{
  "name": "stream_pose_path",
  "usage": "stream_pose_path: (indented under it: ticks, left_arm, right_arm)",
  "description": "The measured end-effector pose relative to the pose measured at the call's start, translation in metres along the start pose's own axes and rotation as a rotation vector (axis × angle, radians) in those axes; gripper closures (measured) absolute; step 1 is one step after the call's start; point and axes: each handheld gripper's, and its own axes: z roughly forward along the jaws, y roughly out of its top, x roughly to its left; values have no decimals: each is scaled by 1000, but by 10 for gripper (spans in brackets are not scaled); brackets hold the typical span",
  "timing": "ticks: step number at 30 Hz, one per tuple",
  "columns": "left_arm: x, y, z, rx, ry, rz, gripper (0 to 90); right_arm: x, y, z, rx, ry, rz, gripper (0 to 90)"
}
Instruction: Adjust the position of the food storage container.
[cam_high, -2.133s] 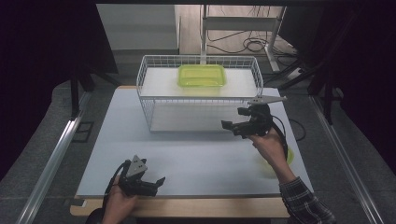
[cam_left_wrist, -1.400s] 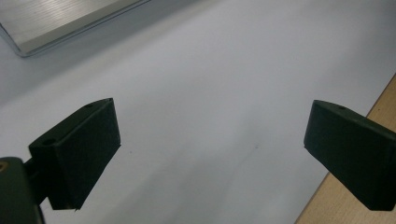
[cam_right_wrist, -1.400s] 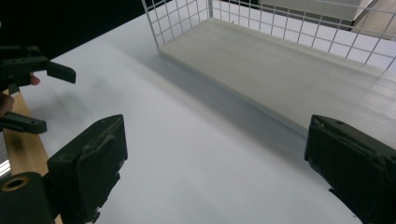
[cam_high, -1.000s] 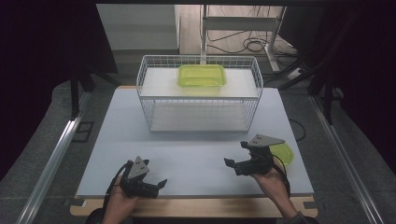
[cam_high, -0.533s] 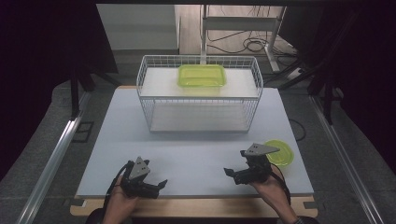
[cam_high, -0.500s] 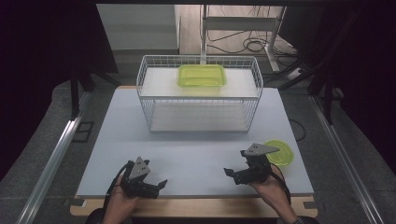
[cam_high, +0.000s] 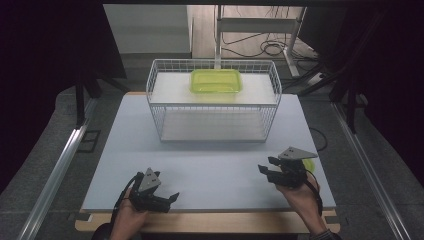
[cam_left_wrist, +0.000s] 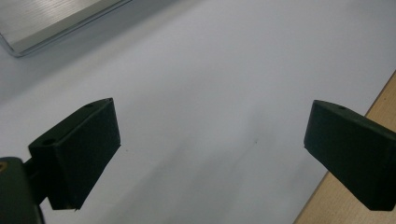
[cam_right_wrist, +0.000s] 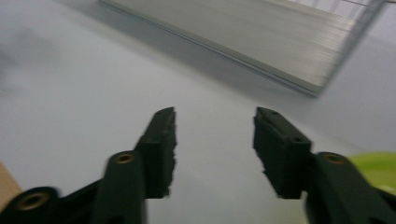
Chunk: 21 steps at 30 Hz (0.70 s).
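Note:
My right gripper (cam_high: 266, 168) hovers over the front right of the white table mat (cam_high: 220, 165), pointing left. Its jaws have just been closing, and they stand partly open with nothing between them (cam_right_wrist: 215, 135). A round yellow-green plate (cam_high: 310, 164) lies flat on the mat just behind this gripper and peeks in at the right edge of the right gripper view (cam_right_wrist: 378, 170). My left gripper (cam_high: 170, 200) rests at the front left with its jaws wide apart over bare mat (cam_left_wrist: 210, 149). A yellow-green rectangular container (cam_high: 216, 81) sits on the top shelf of the wire basket (cam_high: 155, 110).
The wire basket stands at the back middle of the mat, with a white board as its floor (cam_right_wrist: 243, 37). A wooden table edge (cam_high: 210, 220) runs along the front and shows by the left gripper's jaw (cam_left_wrist: 387, 93). Dark floor, metal rails and cables surround the table.
My right gripper came down from the basket's right corner to the front right of the mat, then shifted right toward the green plate. Its jaws narrowed. The left gripper stayed put.

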Motion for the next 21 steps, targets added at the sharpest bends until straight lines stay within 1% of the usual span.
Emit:
stream_pose_path:
  ticks: [2, 3, 7, 10, 11, 12, 13, 17, 21]
  left_arm:
    - [0, 0, 1, 6, 3, 4, 32]
    - [0, 0, 1, 9, 3, 5, 32]
    - [0, 0, 1, 12, 8, 8, 31]
    - [0, 0, 1, 14, 9, 5, 31]
    - [0, 0, 1, 14, 9, 5, 31]
    - [0, 0, 2, 16, 9, 5, 32]
    - [0, 0, 2, 17, 10, 8, 31]
    - [0, -1, 2, 21, 11, 8, 31]
    - [0, -1, 2, 25, 14, 6, 31]
  right_arm:
    - [-12, -2, -5, 7, -32, 5, 621]
    - [-17, -3, -7, 12, -45, 12, 650]
    - [-37, -6, -17, 6, -95, 45, 804]
    - [-51, -10, -25, 6, -133, 69, 884]
    - [-58, -12, -28, 9, -150, 82, 892]
    - [-62, -13, -30, 11, -163, 89, 893]
    - [-70, -16, -33, 9, -182, 108, 894]
    - [-86, -23, -42, -1, -228, 142, 894]
    - [-100, -30, -49, 1, -273, 171, 894]
